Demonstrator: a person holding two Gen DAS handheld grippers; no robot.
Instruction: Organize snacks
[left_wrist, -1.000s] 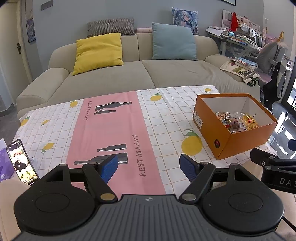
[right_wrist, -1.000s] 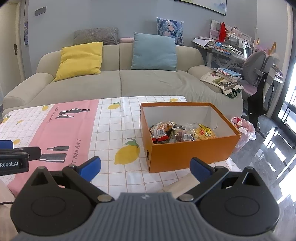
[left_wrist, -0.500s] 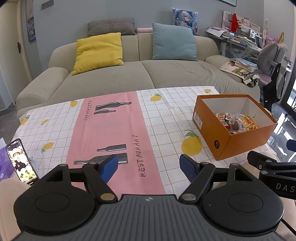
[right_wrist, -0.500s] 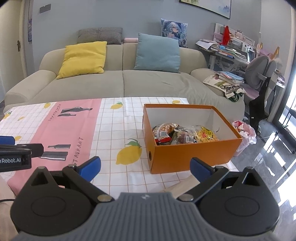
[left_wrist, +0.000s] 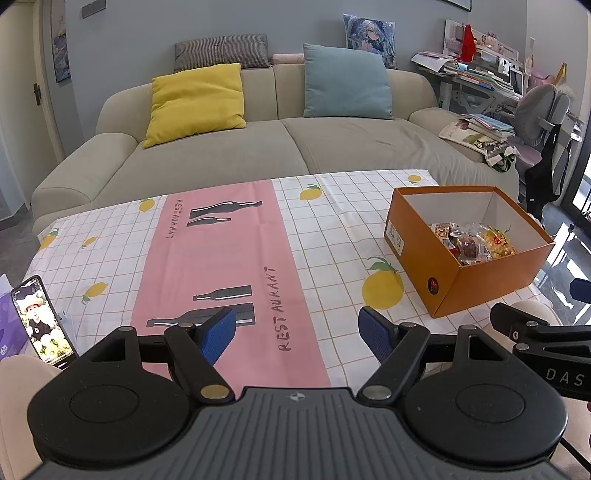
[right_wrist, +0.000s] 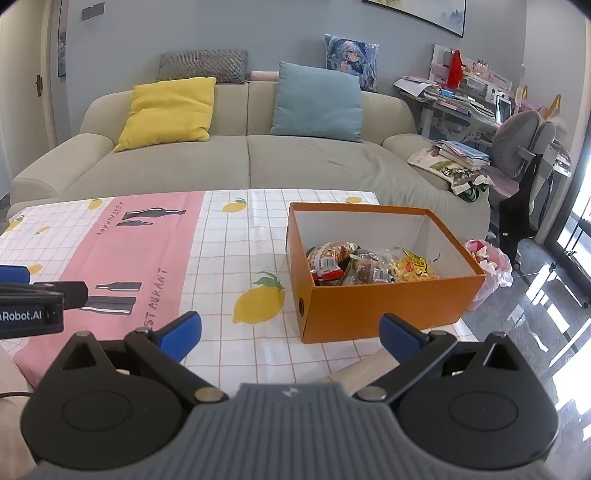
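An open orange cardboard box (right_wrist: 391, 310) stands at the right end of the table; it also shows in the left wrist view (left_wrist: 491, 284). Several wrapped snack packets (right_wrist: 369, 264) lie inside it, seen too in the left wrist view (left_wrist: 472, 242). My left gripper (left_wrist: 297, 334) is open and empty above the near edge of the pink strip. My right gripper (right_wrist: 290, 334) is open and empty, just in front of and left of the box. Each gripper's side shows in the other's view.
The table wears a white checked cloth (left_wrist: 332, 229) with lemons and a pink strip (left_wrist: 221, 258). A phone (left_wrist: 42, 321) stands at the near left. A beige sofa (right_wrist: 240, 158) lies behind; a desk, a grey chair (right_wrist: 521, 147) and a bin bag (right_wrist: 487, 266) stand on the right.
The right gripper has risen and drawn back slightly, so the box sits lower and farther in its view. The left gripper has hardly moved. Both stay open.
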